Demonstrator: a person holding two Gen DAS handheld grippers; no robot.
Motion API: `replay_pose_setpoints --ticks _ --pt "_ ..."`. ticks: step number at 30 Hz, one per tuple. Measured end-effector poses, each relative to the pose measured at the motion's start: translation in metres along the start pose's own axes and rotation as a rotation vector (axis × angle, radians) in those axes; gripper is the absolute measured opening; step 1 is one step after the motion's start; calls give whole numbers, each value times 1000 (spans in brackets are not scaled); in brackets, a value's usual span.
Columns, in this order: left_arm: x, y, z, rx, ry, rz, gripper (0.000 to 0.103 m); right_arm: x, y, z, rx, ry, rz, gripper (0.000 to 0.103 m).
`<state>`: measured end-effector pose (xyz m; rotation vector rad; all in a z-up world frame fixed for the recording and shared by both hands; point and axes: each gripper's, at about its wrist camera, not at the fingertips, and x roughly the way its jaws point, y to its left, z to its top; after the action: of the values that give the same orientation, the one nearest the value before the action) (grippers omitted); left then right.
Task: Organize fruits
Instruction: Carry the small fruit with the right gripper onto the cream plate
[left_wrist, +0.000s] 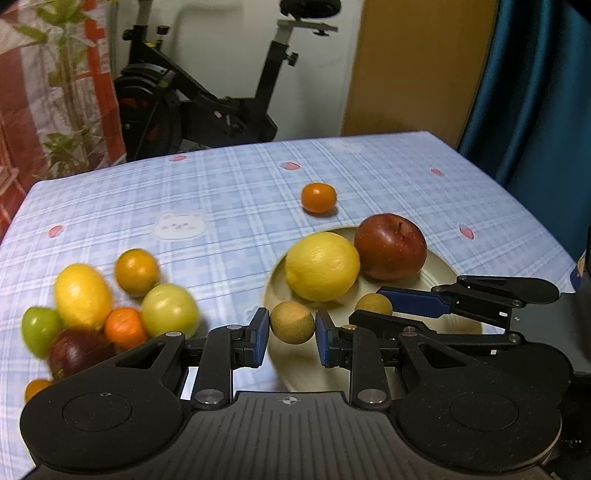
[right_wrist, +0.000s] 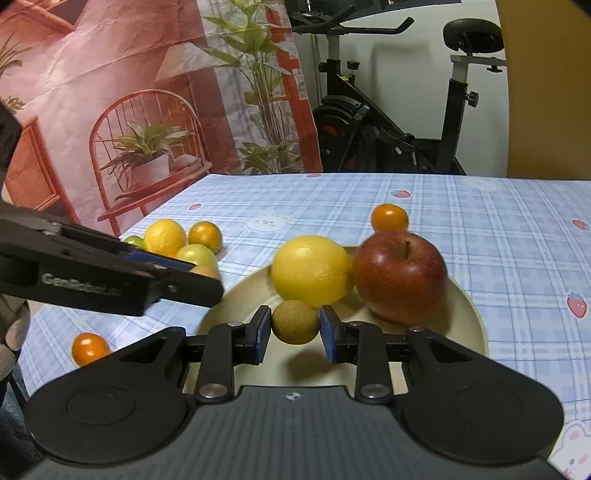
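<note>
My left gripper (left_wrist: 291, 329) is shut on a small tan round fruit (left_wrist: 291, 321), held over the near rim of a beige plate (left_wrist: 439, 275). The plate carries a lemon (left_wrist: 321, 266) and a red apple (left_wrist: 389, 246). My right gripper (right_wrist: 295, 330) is shut on a second tan round fruit (right_wrist: 295, 320), just in front of the lemon (right_wrist: 310, 269) and the apple (right_wrist: 400, 275) over the plate (right_wrist: 467, 308). In the left wrist view the right gripper (left_wrist: 369, 306) reaches in from the right. The left gripper (right_wrist: 205, 275) enters the right wrist view from the left.
A pile of loose fruit lies left of the plate: a lemon (left_wrist: 82, 295), oranges (left_wrist: 136, 272), a pale green fruit (left_wrist: 170, 310) and a dark red one (left_wrist: 77, 350). One small orange (left_wrist: 318, 198) sits alone behind the plate. The blue checked tablecloth (left_wrist: 221, 192) ends before an exercise bike (left_wrist: 207, 107).
</note>
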<state>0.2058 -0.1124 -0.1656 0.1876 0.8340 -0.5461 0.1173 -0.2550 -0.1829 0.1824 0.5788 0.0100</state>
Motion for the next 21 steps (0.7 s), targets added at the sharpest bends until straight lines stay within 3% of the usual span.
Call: replay_pose_setpoints --ticks 6,21 --pt "21 -10 6 44 38 4 28 5 -11 -3 1 0 -21 31" --pt "42 -10 11 42 58 14 29 14 -21 -7 24 -4 -42 31"
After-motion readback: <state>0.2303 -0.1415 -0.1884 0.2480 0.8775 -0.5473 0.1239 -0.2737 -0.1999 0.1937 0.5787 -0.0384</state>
